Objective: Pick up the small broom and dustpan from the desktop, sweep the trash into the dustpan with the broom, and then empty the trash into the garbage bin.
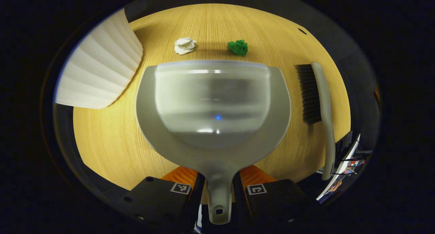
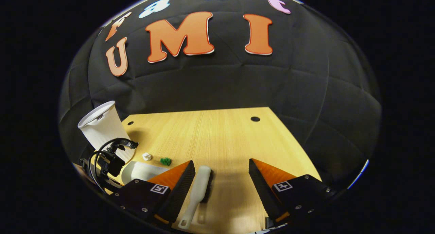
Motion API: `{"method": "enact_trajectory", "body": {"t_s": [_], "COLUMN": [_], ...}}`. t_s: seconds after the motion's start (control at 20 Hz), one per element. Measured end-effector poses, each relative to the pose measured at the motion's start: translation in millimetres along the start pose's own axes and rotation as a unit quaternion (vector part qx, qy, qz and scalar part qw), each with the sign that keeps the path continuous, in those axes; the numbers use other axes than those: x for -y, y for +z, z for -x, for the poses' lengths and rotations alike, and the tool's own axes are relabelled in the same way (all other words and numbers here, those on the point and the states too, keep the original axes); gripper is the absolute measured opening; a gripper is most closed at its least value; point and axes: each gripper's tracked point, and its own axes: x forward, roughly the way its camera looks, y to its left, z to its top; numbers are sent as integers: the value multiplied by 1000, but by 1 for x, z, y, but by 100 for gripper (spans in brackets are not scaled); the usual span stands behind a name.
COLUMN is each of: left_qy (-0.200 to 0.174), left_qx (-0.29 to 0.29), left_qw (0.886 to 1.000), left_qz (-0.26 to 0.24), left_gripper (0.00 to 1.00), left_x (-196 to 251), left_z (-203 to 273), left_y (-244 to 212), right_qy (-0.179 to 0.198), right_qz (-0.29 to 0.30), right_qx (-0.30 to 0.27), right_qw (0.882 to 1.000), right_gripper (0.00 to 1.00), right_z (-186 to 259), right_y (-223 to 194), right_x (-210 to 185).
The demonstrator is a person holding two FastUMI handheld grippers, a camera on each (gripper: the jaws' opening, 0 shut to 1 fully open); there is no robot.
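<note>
A grey dustpan [image 1: 217, 101] lies flat on the wooden desktop [image 1: 108, 138], its mouth toward a white paper wad [image 1: 185, 45] and a green paper wad [image 1: 238, 47]. My left gripper [image 1: 219, 170] is shut on the dustpan's handle. The small broom [image 1: 321, 101] lies to the dustpan's right, bristles facing it. In the right gripper view, my right gripper [image 2: 221, 162] is open above the desktop, and the broom [image 2: 198, 189] lies beside its left finger, untouched. The dustpan [image 2: 139, 171], the left gripper [image 2: 108, 162] and both wads [image 2: 146, 156] [image 2: 166, 161] sit at the far left.
A white ribbed garbage bin [image 1: 102, 64] stands left of the dustpan, near the desk's back corner [image 2: 102, 128]. The desktop has a small round hole [image 2: 255, 118] near its far edge. The black cloth wall rises behind the desk.
</note>
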Motion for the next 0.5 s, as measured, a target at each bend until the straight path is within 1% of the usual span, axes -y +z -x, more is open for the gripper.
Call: {"method": "enact_trajectory", "body": {"t_s": [0.05, 0.2, 0.25, 0.35, 0.5], "left_qy": [-4, -11, -16, -26, -33], "left_qx": [5, 25, 37, 56, 83], "left_qw": [1000, 1000, 999, 998, 995], "left_qz": [0, -5, -7, -21, -36], "left_gripper": [41, 34, 34, 33, 32], "left_x": [0, -4, -3, -6, -2], "left_z": [0, 1, 1, -1, 22], "left_y": [0, 3, 5, 7, 5], "right_qy": [1, 22, 27, 34, 47], "right_qz": [-5, -24, -30, -22, -18], "right_qx": [-19, -83, -108, -156, -223], "right_qw": [1000, 996, 993, 987, 973], "right_gripper": [95, 96, 96, 95, 95], "right_z": [-3, -5, -7, -12, -18], "right_y": [-10, -39, -52, -79, -118], "right_x": [-1, -12, -17, -26, -41]}}
